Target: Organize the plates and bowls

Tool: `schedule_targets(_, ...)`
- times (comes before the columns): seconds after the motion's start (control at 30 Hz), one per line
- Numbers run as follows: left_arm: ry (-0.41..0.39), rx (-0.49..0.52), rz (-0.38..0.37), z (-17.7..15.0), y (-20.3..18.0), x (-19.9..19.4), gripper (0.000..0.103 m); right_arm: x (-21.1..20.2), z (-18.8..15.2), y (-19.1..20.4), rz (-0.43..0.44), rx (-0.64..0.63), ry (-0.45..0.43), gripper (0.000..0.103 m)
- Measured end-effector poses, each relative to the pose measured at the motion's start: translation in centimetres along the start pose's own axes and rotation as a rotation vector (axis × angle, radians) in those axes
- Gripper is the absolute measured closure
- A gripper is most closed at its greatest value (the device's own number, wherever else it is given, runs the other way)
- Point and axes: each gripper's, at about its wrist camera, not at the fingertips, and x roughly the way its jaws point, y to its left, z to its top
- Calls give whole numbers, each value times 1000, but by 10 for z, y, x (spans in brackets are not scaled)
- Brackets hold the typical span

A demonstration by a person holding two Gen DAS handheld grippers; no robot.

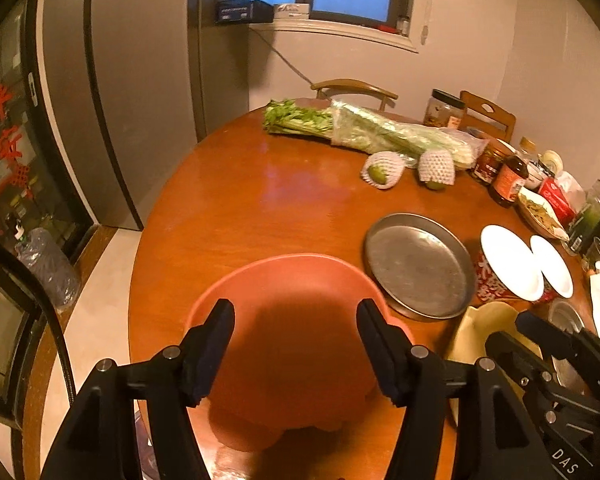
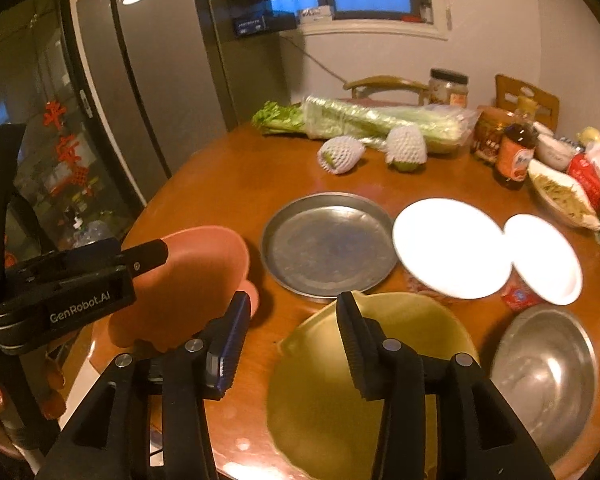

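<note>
A pink bowl (image 1: 296, 320) sits at the near edge of the round wooden table (image 1: 240, 208). My left gripper (image 1: 294, 348) is open, its fingers spread above the bowl's near part. The bowl also shows in the right wrist view (image 2: 204, 268) with the left gripper (image 2: 140, 260) over it. My right gripper (image 2: 288, 344) is open over the left rim of a yellow bowl (image 2: 404, 360). A steel bowl (image 2: 548, 372) sits to the right. A round steel tray (image 2: 324, 244) and two white plates (image 2: 452, 248) (image 2: 544, 260) lie behind.
Bagged celery (image 2: 376, 120), two net-wrapped fruits (image 2: 340, 154), jars and sauce bottles (image 2: 514, 152) and a snack bag (image 2: 560, 196) crowd the far and right side. Two chairs (image 2: 384, 84) stand behind. A fridge (image 2: 148, 80) is at left.
</note>
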Motion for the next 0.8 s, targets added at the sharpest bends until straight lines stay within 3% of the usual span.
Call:
schedule_targets(0.3, -18, 31, -16, -3, -23, -15, 39, -24, -4, -12, -18, 10, -50, 53)
schedule_targets(0.8, -28, 53, -68, -11, -46, -21, 39, -45, -19, -29, 4, 35, -62, 51)
